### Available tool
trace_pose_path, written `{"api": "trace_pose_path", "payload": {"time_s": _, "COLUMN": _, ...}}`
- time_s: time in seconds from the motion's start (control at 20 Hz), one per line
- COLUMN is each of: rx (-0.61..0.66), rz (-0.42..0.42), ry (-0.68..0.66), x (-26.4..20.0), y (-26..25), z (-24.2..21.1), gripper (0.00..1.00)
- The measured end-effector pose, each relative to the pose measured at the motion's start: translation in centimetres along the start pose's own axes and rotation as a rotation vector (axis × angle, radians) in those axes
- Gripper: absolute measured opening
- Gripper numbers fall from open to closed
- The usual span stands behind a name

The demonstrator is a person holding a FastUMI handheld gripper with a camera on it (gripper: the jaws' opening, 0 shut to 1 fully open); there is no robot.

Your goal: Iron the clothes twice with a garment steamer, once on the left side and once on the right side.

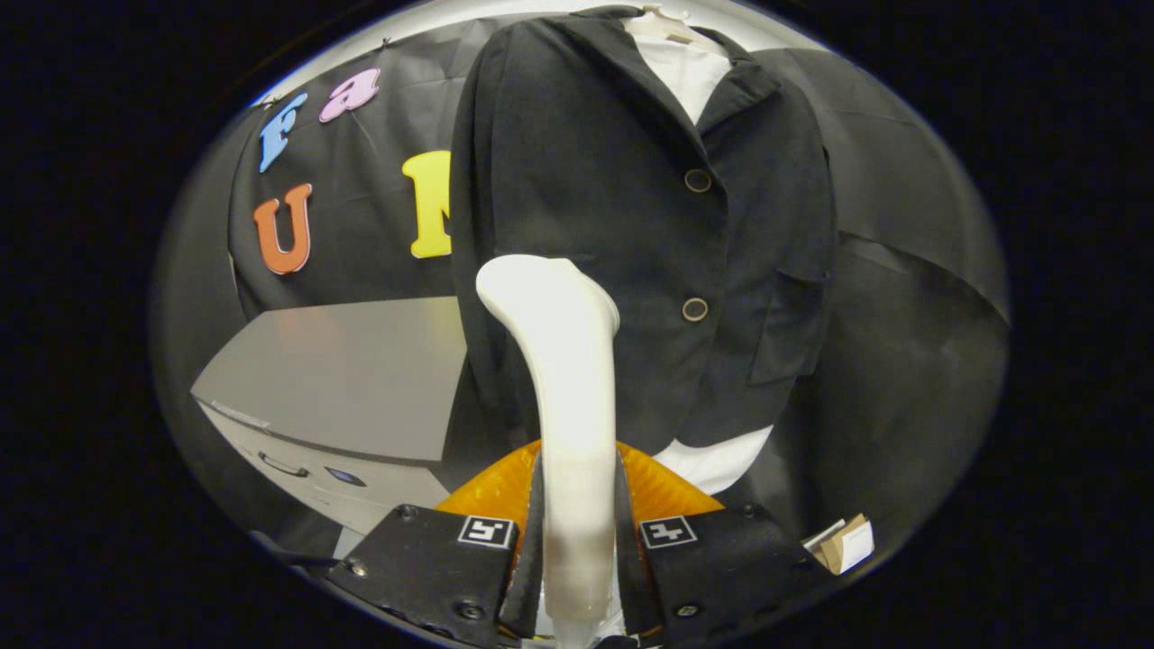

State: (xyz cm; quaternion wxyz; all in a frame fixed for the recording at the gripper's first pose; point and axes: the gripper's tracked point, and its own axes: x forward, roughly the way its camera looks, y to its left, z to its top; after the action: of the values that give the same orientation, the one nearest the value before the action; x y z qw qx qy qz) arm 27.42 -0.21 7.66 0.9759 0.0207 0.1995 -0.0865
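Note:
A white garment steamer (pixel 568 397) stands upright between my fingers, and my gripper (pixel 577 505) is shut on its handle. Its head (pixel 541 279) rests against the left front panel of a black jacket (pixel 649 225) that hangs on a hanger just beyond the fingers. The jacket has two buttons down its middle and a pocket on the right panel. A white shirt (pixel 685 72) shows at the jacket's collar and below its hem.
A grey cabinet (pixel 352 379) with a flat top and a drawer handle stands to the left of the jacket. A small cardboard box (pixel 847 545) lies low on the right, beside the fingers. Black cloth hangs behind everything.

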Motion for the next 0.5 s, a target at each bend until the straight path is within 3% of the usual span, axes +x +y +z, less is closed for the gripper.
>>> {"api": "trace_pose_path", "payload": {"time_s": 0.5, "rx": 0.002, "rz": -0.001, "ry": 0.112, "x": 1.8, "y": -0.1, "z": -5.1, "gripper": 0.38}}
